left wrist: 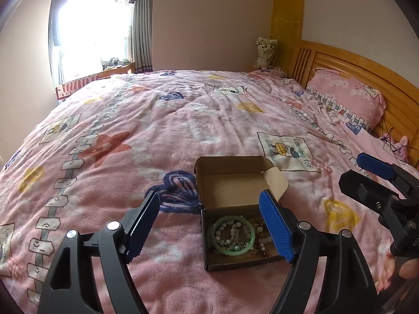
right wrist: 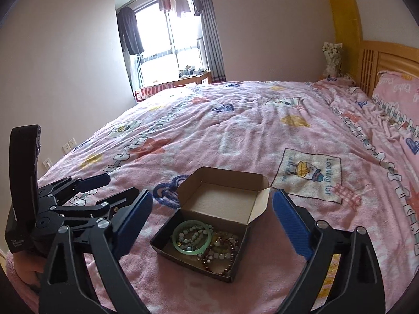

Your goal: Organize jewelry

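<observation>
- Left hand-held gripper [left wrist: 209, 227]: jaws wide, empty, tilted down over box, right pad above its right wall.
- Right hand-held gripper [right wrist: 212, 222]: wide, empty, flanking box.
- Cardboard box [right wrist: 243, 259] of bracelets [right wrist: 192, 236]: lid open, on bed [right wrist: 235, 120] near front edge.

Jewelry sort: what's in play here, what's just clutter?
In play:
cardboard box, lid open
green bangle
beaded bracelets inside it
left gripper and right gripper, both open and empty

Clutter:
pillow
bouquet
hanging clothes

The cardboard box's [left wrist: 237, 209] right wall and some beaded bracelets [left wrist: 262, 240] are hidden by the left gripper's [left wrist: 209, 225] right finger.
</observation>
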